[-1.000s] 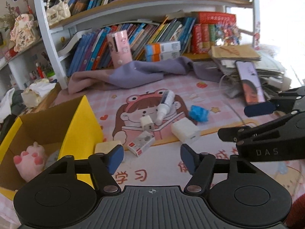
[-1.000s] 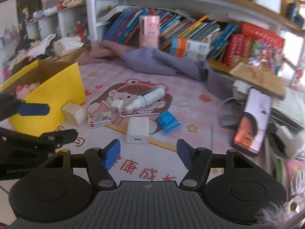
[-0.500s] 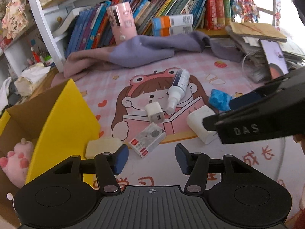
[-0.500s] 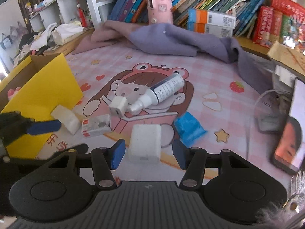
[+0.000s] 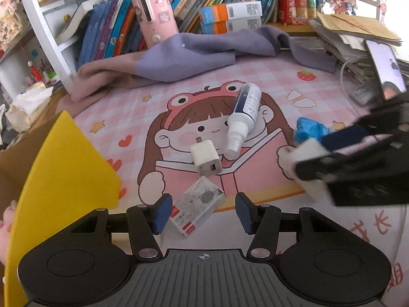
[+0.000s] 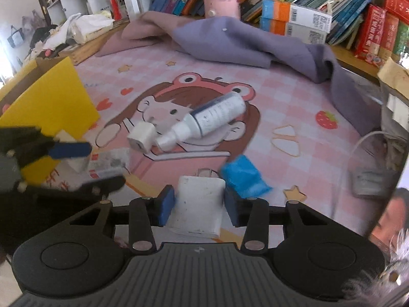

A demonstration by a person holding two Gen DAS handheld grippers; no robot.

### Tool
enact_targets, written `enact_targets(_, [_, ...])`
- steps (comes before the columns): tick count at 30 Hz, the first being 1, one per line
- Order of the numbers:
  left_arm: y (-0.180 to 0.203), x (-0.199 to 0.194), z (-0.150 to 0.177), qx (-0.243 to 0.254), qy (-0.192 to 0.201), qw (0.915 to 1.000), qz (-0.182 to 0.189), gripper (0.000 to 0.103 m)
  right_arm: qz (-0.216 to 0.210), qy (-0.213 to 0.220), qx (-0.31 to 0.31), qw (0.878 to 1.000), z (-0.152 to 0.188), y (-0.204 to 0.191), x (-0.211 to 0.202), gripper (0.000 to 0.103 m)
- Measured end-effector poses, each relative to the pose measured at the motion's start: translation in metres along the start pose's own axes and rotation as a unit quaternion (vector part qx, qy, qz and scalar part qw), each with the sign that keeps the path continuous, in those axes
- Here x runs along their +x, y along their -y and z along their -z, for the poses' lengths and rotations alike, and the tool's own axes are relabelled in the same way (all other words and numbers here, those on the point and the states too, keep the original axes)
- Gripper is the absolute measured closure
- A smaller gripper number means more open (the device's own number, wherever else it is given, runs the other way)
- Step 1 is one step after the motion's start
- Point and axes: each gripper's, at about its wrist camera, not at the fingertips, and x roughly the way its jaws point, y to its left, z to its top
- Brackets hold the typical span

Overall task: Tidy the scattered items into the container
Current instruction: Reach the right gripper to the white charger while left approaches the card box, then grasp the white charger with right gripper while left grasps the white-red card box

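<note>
Both claws dropped toward desk: right claw [image 6: 199,203] closing around white charger block [image 6: 198,206]; left claw [image 5: 200,213] part-open, straddling small card box [image 5: 196,213], ungripped.

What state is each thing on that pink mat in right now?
Right gripper: closing around the white block.
Left gripper: opening, straddling the small box.
Spray bottle: lying down.
Charger: loose on the mat.
Yellow carton: open.

Desk [image 5: 332,81] carried a pink cartoon mat. On it lay a spray bottle [image 5: 242,117], small charger [image 5: 205,157], card box [image 5: 196,209], white adapter [image 6: 198,207], blue packet [image 6: 244,179], purple cloth [image 5: 204,53].
</note>
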Motion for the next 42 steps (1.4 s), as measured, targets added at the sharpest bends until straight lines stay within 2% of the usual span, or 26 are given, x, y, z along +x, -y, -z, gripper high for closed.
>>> enact_targets(2, [-0.002, 0.006, -0.003, -0.008, -0.008, 0.9999, -0.002, 0.046, 0.006, 0.002, -0.008, 1.0, 0.005, 0.002, -0.004, 0.062])
enact_targets(7, [-0.006, 0.02, -0.009, -0.036, -0.031, 0.9988, -0.012, 0.037, 0.013, 0.008, -0.019, 1.0, 0.015, -0.001, -0.01, 0.062])
enact_targets(10, [-0.005, 0.019, -0.008, -0.046, -0.032, 0.9984, -0.01, 0.037, 0.012, 0.007, -0.015, 1.0, 0.019, -0.002, -0.013, 0.062])
enact_targets(12, [-0.005, 0.018, -0.007, -0.057, -0.036, 0.9977, -0.002, 0.041, 0.012, 0.007, -0.009, 1.0, 0.022, 0.0, -0.016, 0.062])
enact_targets(15, [-0.008, 0.013, -0.004, -0.09, -0.057, 0.9932, 0.047, 0.055, 0.019, 0.007, -0.01, 1.0, 0.026, -0.001, -0.02, 0.062])
enact_targets(18, [-0.001, 0.002, 0.001, -0.074, -0.071, 0.9914, 0.082, 0.055, 0.027, 0.009, -0.018, 0.999, 0.029, 0.0, -0.024, 0.064])
enact_targets(19, [0.003, -0.001, 0.002, -0.066, -0.069, 0.9919, 0.084, 0.055, 0.029, 0.008, -0.023, 0.999, 0.029, -0.001, -0.024, 0.064])
enact_targets(22, [0.006, -0.001, 0.001, -0.052, -0.057, 0.9956, 0.053, 0.052, 0.033, 0.007, -0.032, 0.999, 0.032, -0.003, -0.025, 0.062])
enact_targets(28, [-0.002, 0.015, -0.007, -0.094, -0.054, 0.9934, 0.037, 0.051, 0.042, -0.002, -0.044, 0.998, 0.034, -0.006, -0.019, 0.06])
enact_targets(30, [-0.003, 0.016, -0.007, -0.105, -0.051, 0.9924, 0.036, 0.055, 0.041, -0.007, -0.041, 0.998, 0.035, -0.004, -0.018, 0.061])
enact_targets(31, [-0.003, 0.016, -0.007, -0.106, -0.05, 0.9925, 0.037, 0.056, 0.041, -0.008, -0.041, 0.998, 0.036, -0.005, -0.018, 0.061])
enact_targets(33, [-0.002, 0.016, -0.007, -0.103, -0.048, 0.9926, 0.042, 0.067, 0.042, -0.009, -0.044, 0.998, 0.036, -0.005, -0.016, 0.061])
enact_targets(35, [-0.001, 0.014, -0.007, -0.093, -0.05, 0.993, 0.052, 0.072, 0.042, -0.011, -0.045, 0.998, 0.036, -0.006, -0.015, 0.061])
enact_targets(39, [0.006, 0.003, 0.0, -0.062, -0.055, 0.993, 0.084, 0.072, 0.047, -0.01, -0.039, 0.998, 0.037, -0.002, -0.016, 0.061])
enact_targets(42, [0.011, 0.002, 0.004, -0.051, -0.056, 0.9935, 0.085, 0.071, 0.05, -0.009, -0.038, 0.998, 0.036, 0.0, -0.015, 0.061])
